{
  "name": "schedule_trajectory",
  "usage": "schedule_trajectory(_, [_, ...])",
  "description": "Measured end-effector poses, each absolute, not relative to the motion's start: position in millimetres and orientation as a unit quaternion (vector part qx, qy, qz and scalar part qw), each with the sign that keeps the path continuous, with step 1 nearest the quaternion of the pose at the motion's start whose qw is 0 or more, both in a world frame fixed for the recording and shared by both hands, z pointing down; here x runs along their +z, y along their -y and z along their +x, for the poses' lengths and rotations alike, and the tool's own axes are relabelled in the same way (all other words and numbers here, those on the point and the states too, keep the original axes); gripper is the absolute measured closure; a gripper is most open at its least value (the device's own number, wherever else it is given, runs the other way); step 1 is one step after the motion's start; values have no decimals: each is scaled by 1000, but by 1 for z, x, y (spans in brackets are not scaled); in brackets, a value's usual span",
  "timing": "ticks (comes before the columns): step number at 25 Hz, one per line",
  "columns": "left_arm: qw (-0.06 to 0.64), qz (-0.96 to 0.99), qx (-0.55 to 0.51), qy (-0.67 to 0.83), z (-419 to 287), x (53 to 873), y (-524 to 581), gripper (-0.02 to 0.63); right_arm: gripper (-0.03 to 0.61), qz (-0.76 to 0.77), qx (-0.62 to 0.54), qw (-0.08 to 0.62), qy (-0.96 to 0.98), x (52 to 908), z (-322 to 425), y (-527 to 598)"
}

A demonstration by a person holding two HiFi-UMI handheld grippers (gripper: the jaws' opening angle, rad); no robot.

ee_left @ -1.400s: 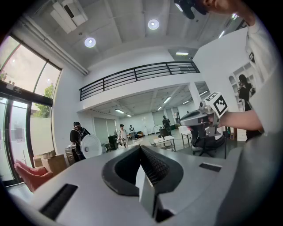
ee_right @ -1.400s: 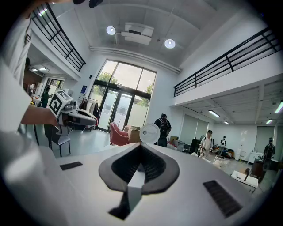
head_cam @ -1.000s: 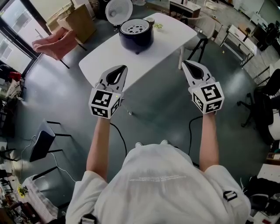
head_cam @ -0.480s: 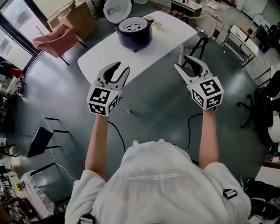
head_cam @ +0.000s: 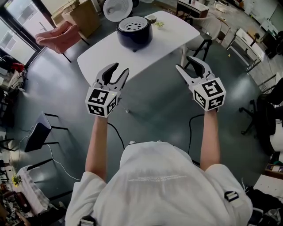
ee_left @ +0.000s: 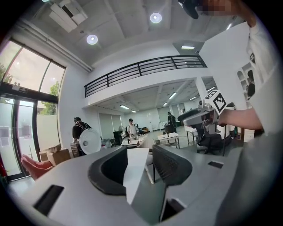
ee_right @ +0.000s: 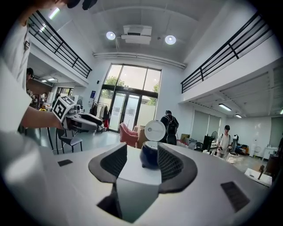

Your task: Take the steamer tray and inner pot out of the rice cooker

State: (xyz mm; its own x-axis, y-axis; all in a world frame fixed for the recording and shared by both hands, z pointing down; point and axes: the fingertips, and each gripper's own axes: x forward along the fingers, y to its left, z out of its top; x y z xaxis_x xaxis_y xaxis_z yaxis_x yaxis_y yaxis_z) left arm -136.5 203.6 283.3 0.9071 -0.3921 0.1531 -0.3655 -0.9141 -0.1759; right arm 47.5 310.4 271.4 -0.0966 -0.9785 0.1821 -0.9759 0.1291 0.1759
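Rice cooker [head_cam: 134, 33] atop white table [head_cam: 154, 49]

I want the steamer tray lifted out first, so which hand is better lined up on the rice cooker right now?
Right, probably: the right tongs frame the rice cooker dead ahead; the left tongs point past it. Both have just been opening, nothing between them, short of the table.

Steamer tray [head_cam: 134, 25] covers cooker [head_cam: 134, 39]; inner pot out of sight. Lid [head_cam: 117, 8] cut by top edge. Green item [head_cam: 159, 24] on worktop [head_cam: 110, 59]: too small to tell. Right gripper view: right tool [ee_right: 141, 152] jaw hides cooker's right side.
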Motion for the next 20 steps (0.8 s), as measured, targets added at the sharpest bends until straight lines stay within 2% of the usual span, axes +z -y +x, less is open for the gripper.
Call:
schedule_trajectory(11, [60, -970, -111, -210, -107, 303, -219, 411, 365, 643, 17, 98, 760, 291, 78, -324])
schedule_trajectory(20, [40, -972, -115, -199, -69, 326, -192, 411, 365, 624, 25, 102, 774, 306, 104, -304])
